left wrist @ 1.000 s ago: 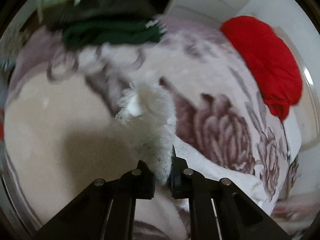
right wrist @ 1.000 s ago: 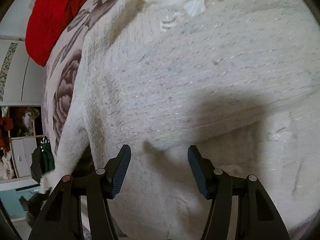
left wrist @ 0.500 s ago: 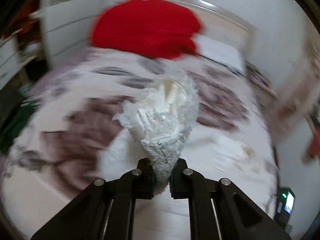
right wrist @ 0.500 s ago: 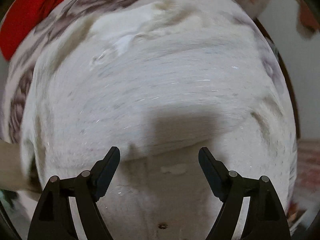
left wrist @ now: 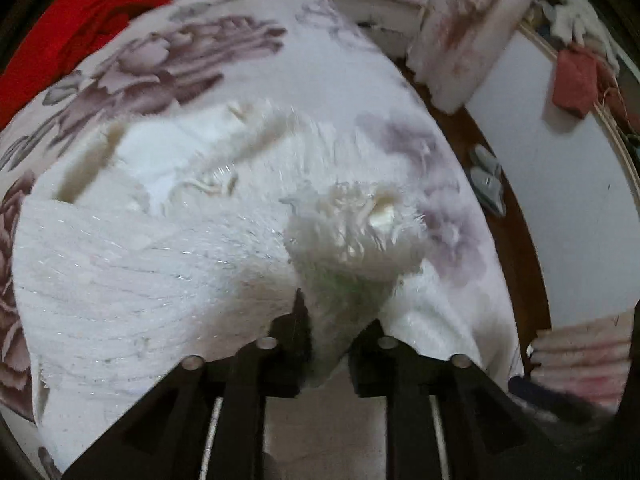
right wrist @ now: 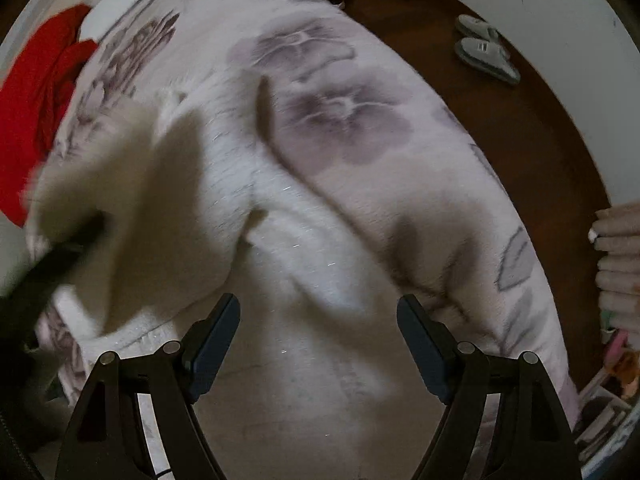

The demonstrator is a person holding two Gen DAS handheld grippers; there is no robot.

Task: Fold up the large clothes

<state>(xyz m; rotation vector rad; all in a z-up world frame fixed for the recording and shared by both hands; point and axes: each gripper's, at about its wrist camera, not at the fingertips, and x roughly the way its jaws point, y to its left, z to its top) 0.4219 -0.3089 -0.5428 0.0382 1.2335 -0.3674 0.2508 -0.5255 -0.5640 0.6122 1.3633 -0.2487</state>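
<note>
Lying across a bed with a floral blanket (left wrist: 224,52), the fuzzy white sweater (left wrist: 132,276) spreads from the left of the left wrist view toward its middle. The left gripper (left wrist: 338,316) points down at it; a bunched sleeve end (left wrist: 356,232) sits between its fingers, and the jaws are opening, the fabric filling the narrow gap so that I cannot tell whether the pads press it. In the right wrist view the right gripper (right wrist: 318,316) hangs over the near part of the sweater (right wrist: 288,264) with its jaws wide apart and nothing between them. A raised fold of the sweater shows blurred at the left. A red garment (right wrist: 36,112) lies at the far left of the bed. A pair of grey slippers (right wrist: 484,46) sits on the brown floor (right wrist: 540,128) at the far right, near a white wall.
</note>
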